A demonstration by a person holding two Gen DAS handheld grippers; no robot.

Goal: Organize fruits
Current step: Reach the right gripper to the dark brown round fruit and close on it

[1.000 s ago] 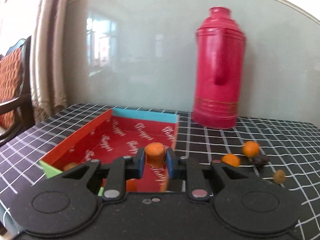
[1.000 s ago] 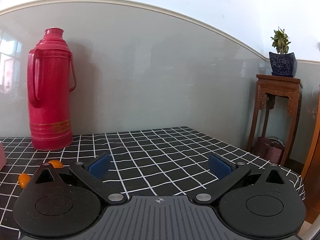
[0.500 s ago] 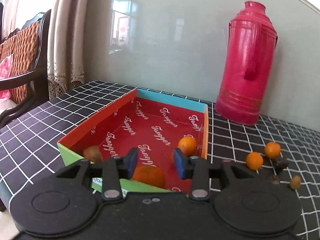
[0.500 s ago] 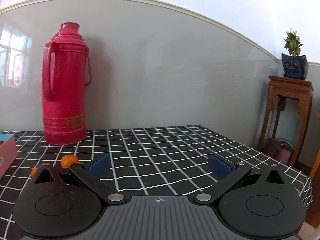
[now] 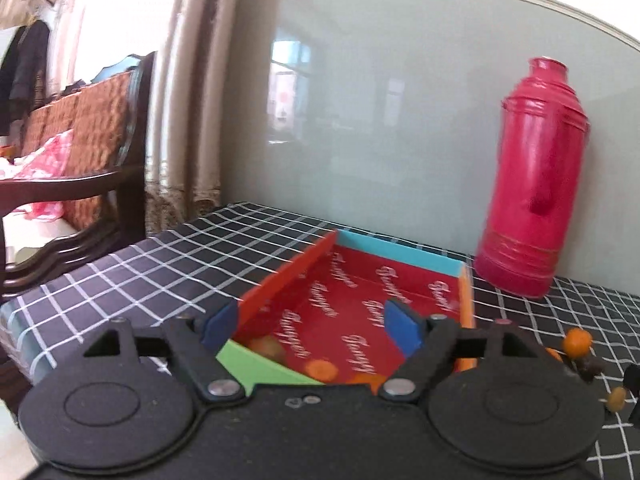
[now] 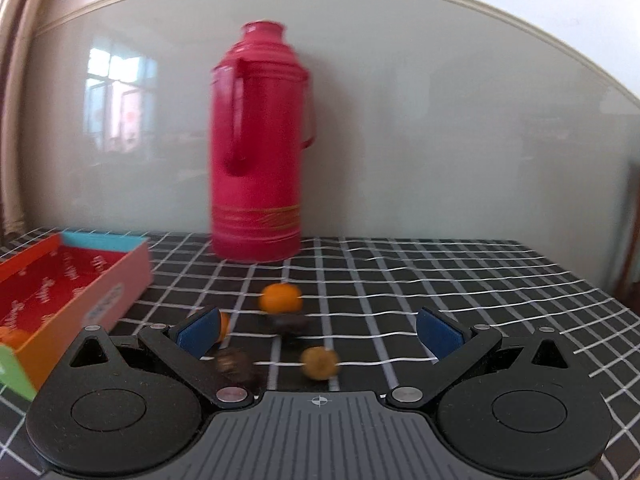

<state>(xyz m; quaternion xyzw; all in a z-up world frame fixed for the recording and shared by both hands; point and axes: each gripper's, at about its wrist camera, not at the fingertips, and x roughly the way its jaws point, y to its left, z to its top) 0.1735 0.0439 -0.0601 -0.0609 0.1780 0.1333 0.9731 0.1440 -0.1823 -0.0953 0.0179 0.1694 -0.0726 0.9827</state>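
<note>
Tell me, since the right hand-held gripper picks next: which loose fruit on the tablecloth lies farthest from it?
The bright orange citrus fruit, nearest the red thermos. The yellowish fruit and dark ones lie closer to the right hand-held gripper.

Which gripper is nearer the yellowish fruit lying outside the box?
Right. The right gripper hangs just above the yellowish fruit; the left gripper, jaws opening and empty, is over the box.

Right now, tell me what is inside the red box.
The red box holds an orange fruit and a duller fruit; the left gripper, jaws opening and empty, hides its near edge.
</note>
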